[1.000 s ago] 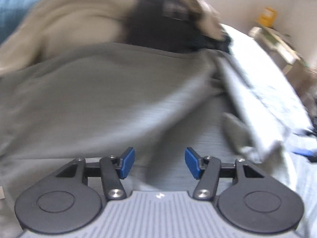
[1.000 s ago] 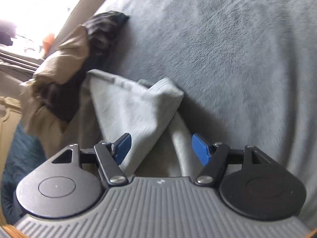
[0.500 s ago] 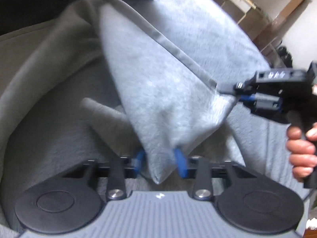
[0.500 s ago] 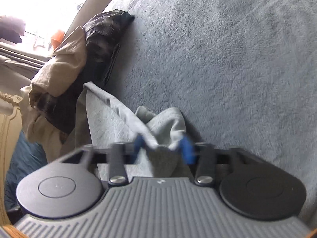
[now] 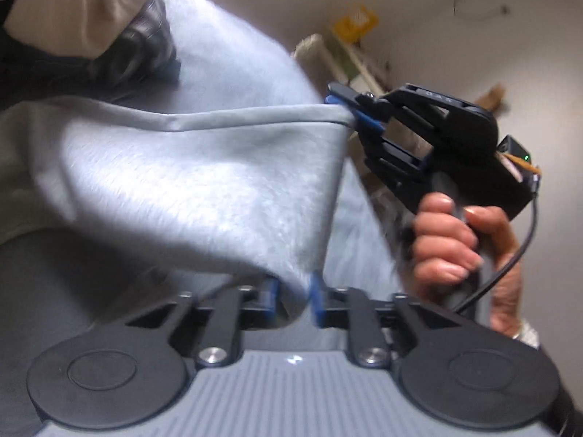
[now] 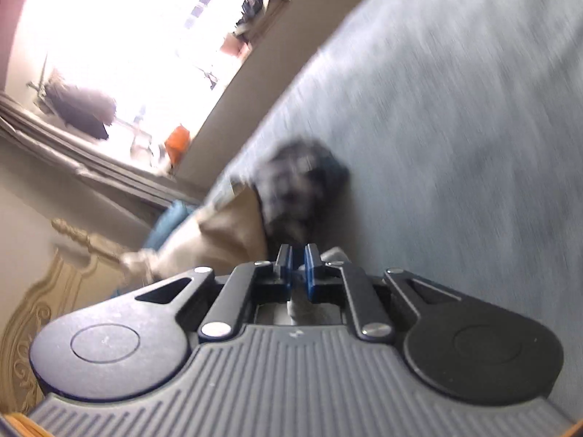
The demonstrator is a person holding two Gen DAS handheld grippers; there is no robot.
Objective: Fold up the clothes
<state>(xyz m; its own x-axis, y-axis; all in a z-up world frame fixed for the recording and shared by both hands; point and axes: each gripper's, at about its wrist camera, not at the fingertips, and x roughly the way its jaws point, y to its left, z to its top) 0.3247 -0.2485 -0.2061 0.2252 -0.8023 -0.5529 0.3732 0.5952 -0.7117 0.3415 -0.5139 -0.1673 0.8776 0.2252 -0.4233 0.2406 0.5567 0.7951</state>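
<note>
A light grey garment (image 5: 204,167) hangs stretched in the air between my two grippers. Its lower corner sits between the blue pads of my left gripper (image 5: 293,291), whose jaws are opening while the cloth still hangs taut from them. My right gripper (image 5: 346,111), held by a hand (image 5: 448,240), is shut on the hem's far corner at the upper right. In the right wrist view that gripper (image 6: 296,266) has its pads almost together with a strip of grey cloth (image 6: 298,306) pinched behind them. The rest of the garment is hidden in that view.
A grey-blue blanket (image 6: 455,145) covers the bed. A pile with a beige garment (image 5: 73,11) and a dark checked one (image 5: 145,51) lies at its far edge. A bright window (image 6: 138,47), a carved headboard (image 6: 43,309) and a shelf (image 5: 357,23) surround the bed.
Both grippers closed on corners of the grey garment and lifted it off the bed. The right gripper rose and moved away, so the hem now runs straight between them.
</note>
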